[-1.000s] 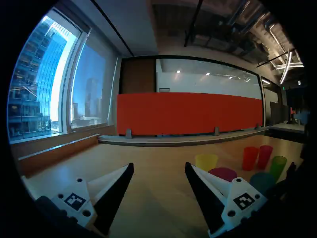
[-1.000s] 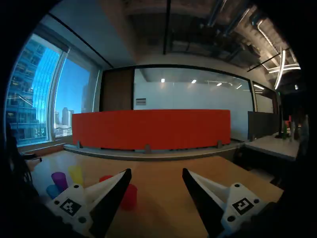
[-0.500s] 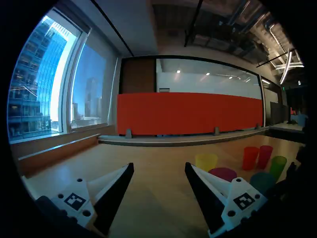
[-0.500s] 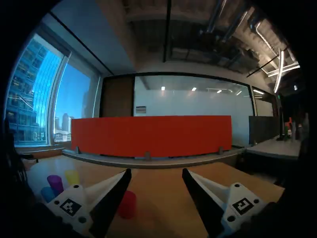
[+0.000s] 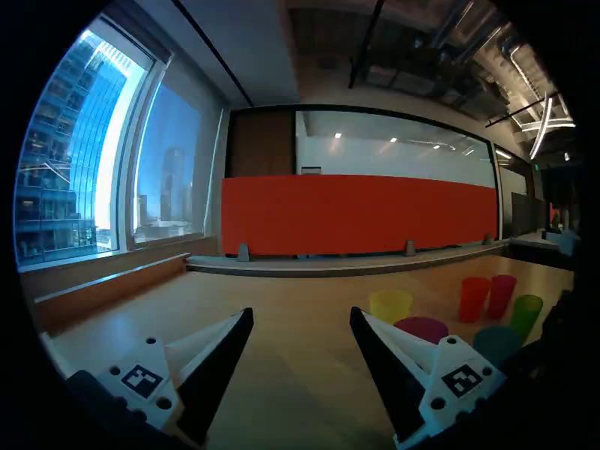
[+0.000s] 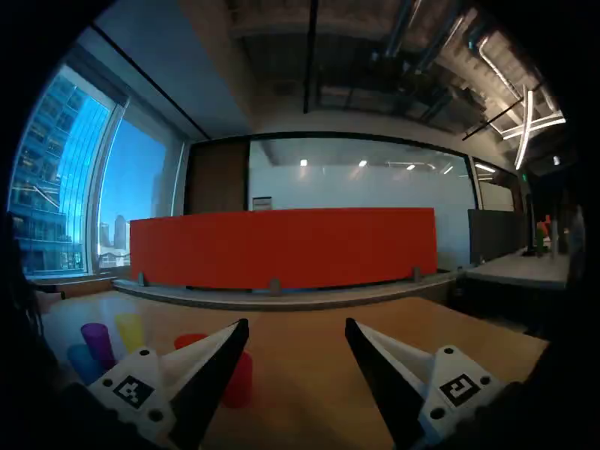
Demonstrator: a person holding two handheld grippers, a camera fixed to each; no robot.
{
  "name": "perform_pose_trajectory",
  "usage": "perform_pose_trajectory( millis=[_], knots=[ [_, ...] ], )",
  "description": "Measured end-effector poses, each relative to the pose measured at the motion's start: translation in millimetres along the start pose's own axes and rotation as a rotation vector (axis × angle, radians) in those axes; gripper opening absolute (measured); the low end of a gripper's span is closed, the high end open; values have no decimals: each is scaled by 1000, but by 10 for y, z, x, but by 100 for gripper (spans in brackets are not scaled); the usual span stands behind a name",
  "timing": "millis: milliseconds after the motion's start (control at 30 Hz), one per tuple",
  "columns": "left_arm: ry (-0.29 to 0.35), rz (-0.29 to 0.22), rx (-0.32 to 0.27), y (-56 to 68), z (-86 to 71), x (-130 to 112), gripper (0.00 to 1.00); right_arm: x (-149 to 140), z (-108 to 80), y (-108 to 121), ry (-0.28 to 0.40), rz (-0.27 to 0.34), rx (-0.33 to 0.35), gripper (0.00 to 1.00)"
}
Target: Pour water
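Left gripper view: a window [image 5: 90,150] lies far to the left of the left claw [image 5: 300,311], and an orange partition [image 5: 360,214] stands straight ahead across the table [image 5: 300,390]. The claw hangs low over the wood with its fingers spread wide and nothing between them. All the cups sit to its right. A yellow cup [image 5: 391,306] is just beyond the right fingertip. A magenta cup [image 5: 422,328] is partly hidden behind that finger. Farther out, a red cup [image 5: 473,298] and a pink cup [image 5: 501,295] stand side by side. A teal cup [image 5: 496,343] sits close by the finger's outer side, and a green cup [image 5: 526,315] is farthest right. Whether any holds water cannot be told.

Right gripper view: the cups lie left of the right claw [image 6: 296,322]. First come a blue cup [image 6: 81,362], a purple cup [image 6: 96,342] and the yellow cup [image 6: 130,331]. A red rim [image 6: 189,341] peeks over the left finger, and a red cup [image 6: 241,375] shows at that finger's inner edge. This claw also gapes, holding nothing. A desk [image 6: 517,270] stands far right.
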State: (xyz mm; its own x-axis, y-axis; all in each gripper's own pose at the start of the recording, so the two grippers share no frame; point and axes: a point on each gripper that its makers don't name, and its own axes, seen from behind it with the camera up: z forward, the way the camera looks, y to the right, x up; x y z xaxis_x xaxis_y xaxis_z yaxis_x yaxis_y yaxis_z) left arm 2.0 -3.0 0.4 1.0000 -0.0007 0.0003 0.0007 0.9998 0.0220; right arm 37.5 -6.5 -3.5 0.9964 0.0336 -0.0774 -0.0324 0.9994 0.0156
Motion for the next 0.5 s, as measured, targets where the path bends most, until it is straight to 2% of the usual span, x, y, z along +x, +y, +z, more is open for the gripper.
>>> perform_pose_trajectory(
  millis=[500],
  knots=[
    [0,0,0,7,4,0,96,-268,14,61,-40,-4,-8,100]
  ],
)
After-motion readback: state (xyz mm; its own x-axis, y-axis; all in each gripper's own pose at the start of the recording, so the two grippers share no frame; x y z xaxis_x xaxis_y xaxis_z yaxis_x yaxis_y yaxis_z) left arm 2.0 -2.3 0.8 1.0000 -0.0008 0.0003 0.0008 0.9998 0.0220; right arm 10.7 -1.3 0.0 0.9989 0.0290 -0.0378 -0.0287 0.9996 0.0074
